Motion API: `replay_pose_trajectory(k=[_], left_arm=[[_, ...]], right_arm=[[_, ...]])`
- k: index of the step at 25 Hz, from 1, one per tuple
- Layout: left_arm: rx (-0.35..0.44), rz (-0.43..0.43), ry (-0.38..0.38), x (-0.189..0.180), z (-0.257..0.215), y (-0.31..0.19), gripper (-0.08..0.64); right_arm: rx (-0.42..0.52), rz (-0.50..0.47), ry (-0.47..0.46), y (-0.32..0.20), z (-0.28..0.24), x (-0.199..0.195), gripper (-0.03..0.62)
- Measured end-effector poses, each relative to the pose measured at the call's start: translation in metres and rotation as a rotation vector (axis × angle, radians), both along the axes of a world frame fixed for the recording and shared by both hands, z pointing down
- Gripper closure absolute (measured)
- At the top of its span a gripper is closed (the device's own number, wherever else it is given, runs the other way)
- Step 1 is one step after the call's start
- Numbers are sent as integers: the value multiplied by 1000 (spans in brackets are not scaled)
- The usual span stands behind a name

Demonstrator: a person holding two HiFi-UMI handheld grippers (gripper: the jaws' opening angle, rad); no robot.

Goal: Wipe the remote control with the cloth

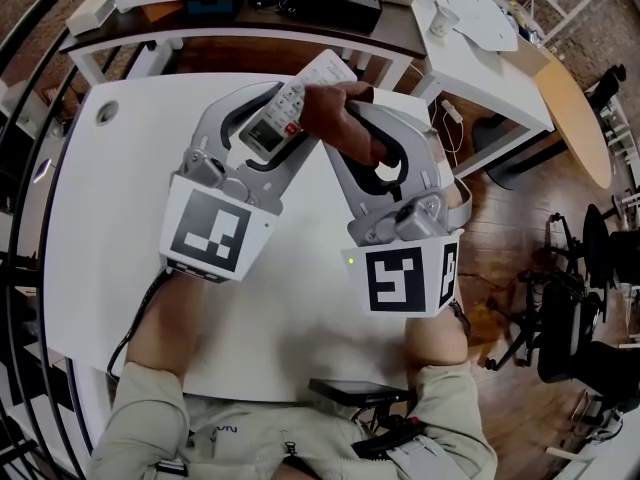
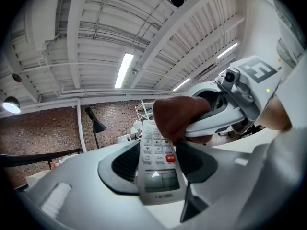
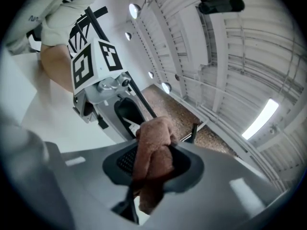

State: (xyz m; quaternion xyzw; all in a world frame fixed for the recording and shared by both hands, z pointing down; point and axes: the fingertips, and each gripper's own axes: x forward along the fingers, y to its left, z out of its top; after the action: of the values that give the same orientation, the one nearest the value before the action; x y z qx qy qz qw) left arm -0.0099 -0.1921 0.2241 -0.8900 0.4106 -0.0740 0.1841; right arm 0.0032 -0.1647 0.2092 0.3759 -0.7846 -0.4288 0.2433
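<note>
White remote (image 1: 290,103) (buttons up) held aloft — brown cloth (image 1: 340,123) bunched against it.

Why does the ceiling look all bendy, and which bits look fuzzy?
Left gripper view: the wide lens bends the ceiling beams, the strip light glares white, and the remote control looks fairly sharp. Right gripper view: same bending, and the cloth up close is soft and blurry. Head view: even light, little glare.

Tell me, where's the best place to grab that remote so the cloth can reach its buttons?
Grip the remote by its display end, pinched across the two long edges, coming from that end. It is long and slim, so this probably leaves the keypad bare for the cloth. The left gripper holds it so.
</note>
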Motion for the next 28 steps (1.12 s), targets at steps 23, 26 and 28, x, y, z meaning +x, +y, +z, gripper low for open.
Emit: replay_pose_trajectory(k=[23, 26, 28], left_arm=[[9, 23, -79, 16, 11, 7, 316], [5, 16, -93, 16, 14, 5, 316], [5, 10, -107, 16, 16, 4, 316]], right_arm=[[48, 98, -61, -11, -10, 13, 483], [24, 57, -13, -7, 3, -1, 483], [12, 38, 13, -5, 8, -8, 485]])
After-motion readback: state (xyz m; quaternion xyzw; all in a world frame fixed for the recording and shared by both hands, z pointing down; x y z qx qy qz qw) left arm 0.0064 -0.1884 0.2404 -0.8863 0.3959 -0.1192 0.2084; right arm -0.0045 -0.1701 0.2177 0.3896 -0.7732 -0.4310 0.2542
